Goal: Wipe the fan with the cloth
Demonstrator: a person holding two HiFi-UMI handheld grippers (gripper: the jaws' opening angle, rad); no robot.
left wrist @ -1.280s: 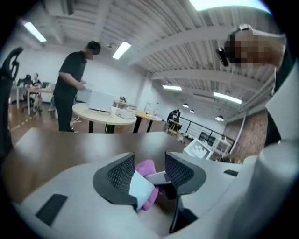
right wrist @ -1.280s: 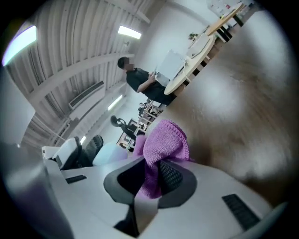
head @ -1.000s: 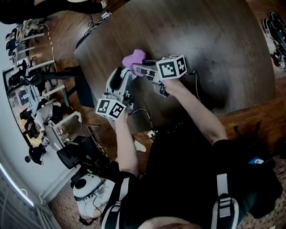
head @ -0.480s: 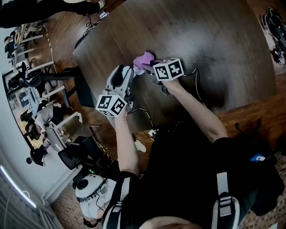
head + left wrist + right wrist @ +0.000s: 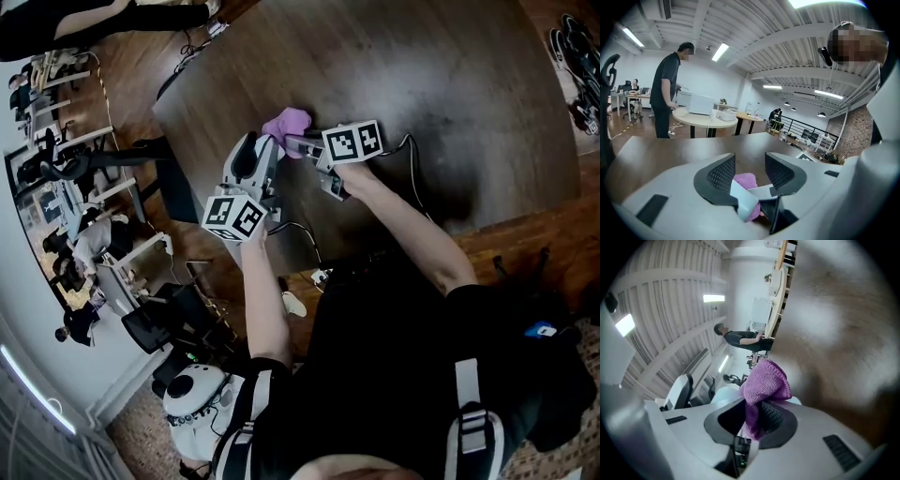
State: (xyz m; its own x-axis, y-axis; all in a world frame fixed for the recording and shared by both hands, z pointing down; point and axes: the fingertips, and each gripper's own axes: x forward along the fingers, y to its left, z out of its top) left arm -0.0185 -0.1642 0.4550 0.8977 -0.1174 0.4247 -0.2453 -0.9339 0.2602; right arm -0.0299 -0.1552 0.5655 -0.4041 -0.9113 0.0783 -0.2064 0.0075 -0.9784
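- Left gripper (image 5: 750, 171): my jaws are spread wide and the pads press on nothing. It tilts slightly down over the near-left part of the dark table (image 5: 450, 84), probably to steady or frame whatever the cloth is brought against. A pale flat piece (image 5: 743, 200) lies low in the gap. I cannot tell whether it belongs to the fan or is the tip of my other gripper.
- Cloth (image 5: 765, 380): purple and bunched, pinched by its lower end so that a loose fold stands out past the jaws. In the left gripper view it shows just behind the pale piece. Held this way, the soft fold rather than a hard jaw would meet the surface being wiped.
- Right gripper (image 5: 757, 417): clamped on the cloth. It lies about level and points across toward my left gripper's tips, which puts the fold just beside them.
- Fan: no view shows it plainly. I judge it to be where the two grippers meet, with wiping at hand.
- Containers: none appears in any view.
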